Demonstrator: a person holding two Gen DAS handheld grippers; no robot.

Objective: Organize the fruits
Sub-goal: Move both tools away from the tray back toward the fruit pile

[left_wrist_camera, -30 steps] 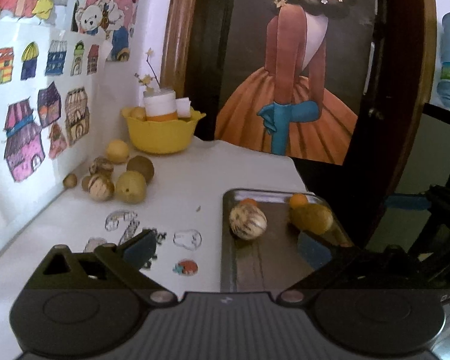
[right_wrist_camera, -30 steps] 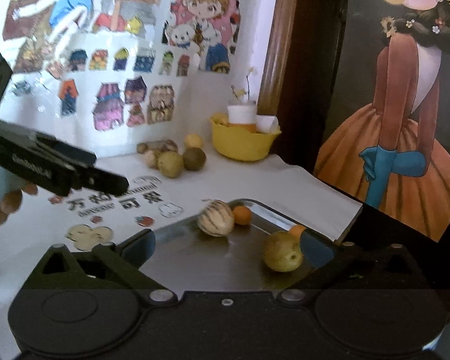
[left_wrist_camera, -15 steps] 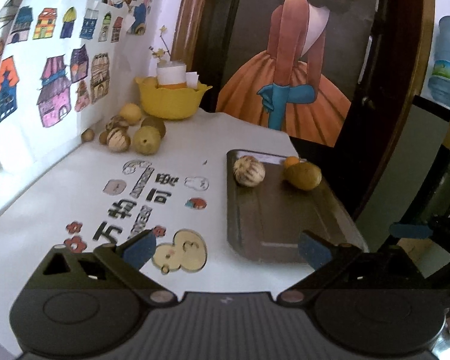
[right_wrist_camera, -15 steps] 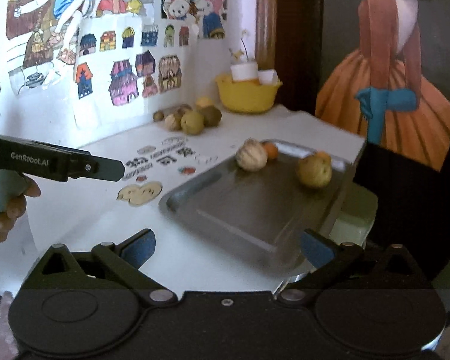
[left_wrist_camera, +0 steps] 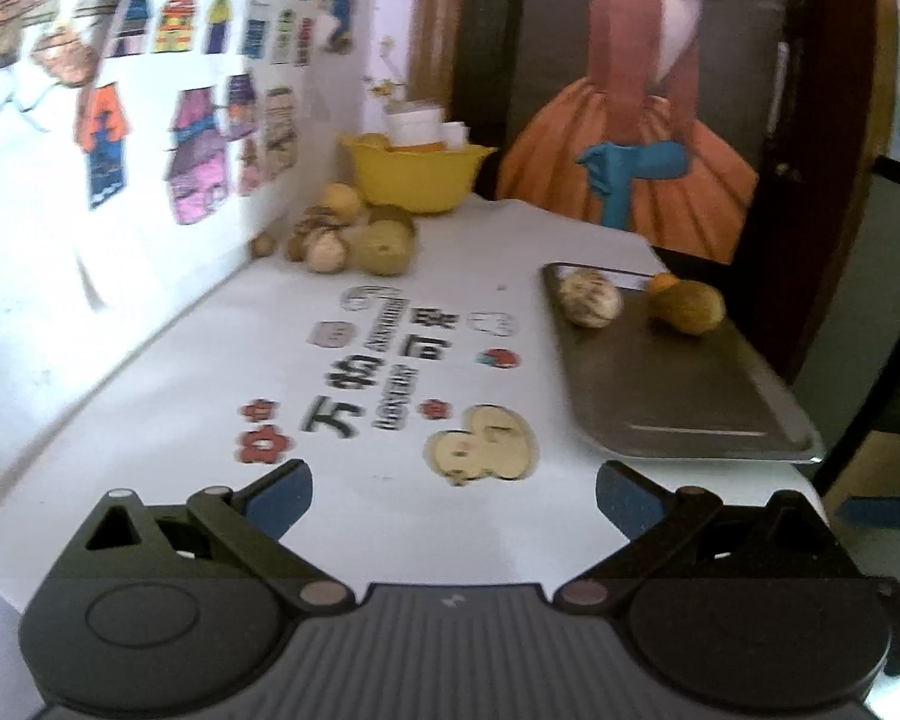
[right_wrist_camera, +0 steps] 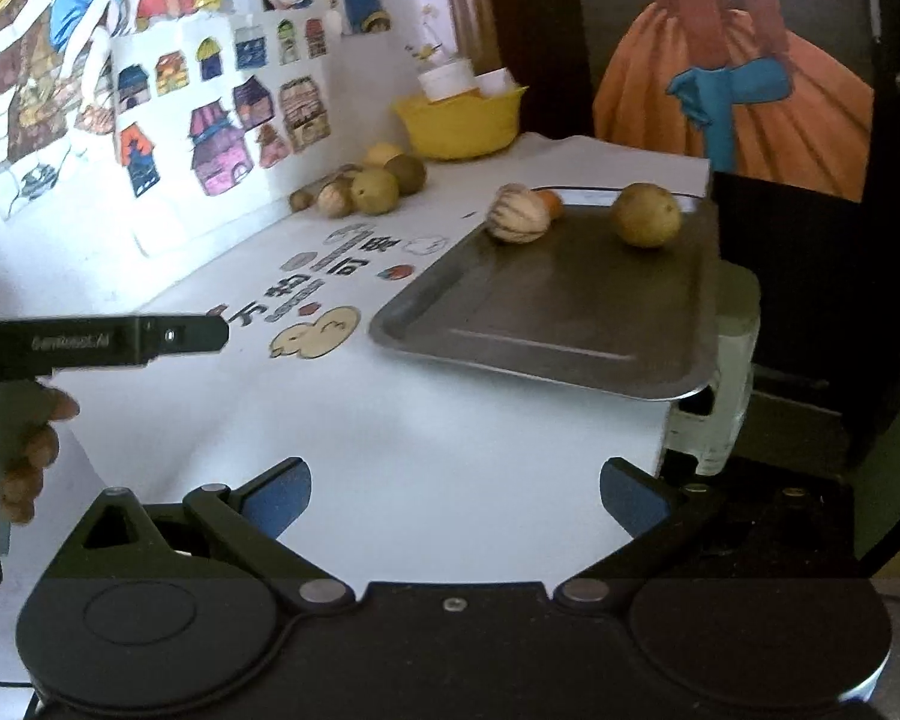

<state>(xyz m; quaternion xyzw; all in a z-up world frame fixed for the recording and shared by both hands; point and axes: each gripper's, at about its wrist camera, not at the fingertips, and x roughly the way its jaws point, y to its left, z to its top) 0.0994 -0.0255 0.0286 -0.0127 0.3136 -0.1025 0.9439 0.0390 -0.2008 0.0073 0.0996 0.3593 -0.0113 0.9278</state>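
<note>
Metal tray (right_wrist_camera: 570, 324) at bench (right_wrist_camera: 450, 432) right edge, near corner overhanging. On tray, far end: striped cream melon (right_wrist_camera: 519, 215), small orange fruit (right_wrist_camera: 550, 202) touching behind it, yellow-green round fruit (right_wrist_camera: 645, 215) apart to right. Loose fruit pile (right_wrist_camera: 369, 183) by wall, approx. 6 pcs, beside yellow bowl (right_wrist_camera: 462, 120). Bowl holds white cups; rest unclear.

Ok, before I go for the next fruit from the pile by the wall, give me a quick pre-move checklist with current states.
1. Left gripper open and empty: ok.
2. Right gripper open and empty: ok.
3. Metal tray has free space: ok, only three fruits at its far end.
4. Tray fully on the table: not ok, its right edge overhangs.
5. Fruit pile unobstructed: ok.
6. Fruits inside the yellow bowl: cannot tell.
</note>
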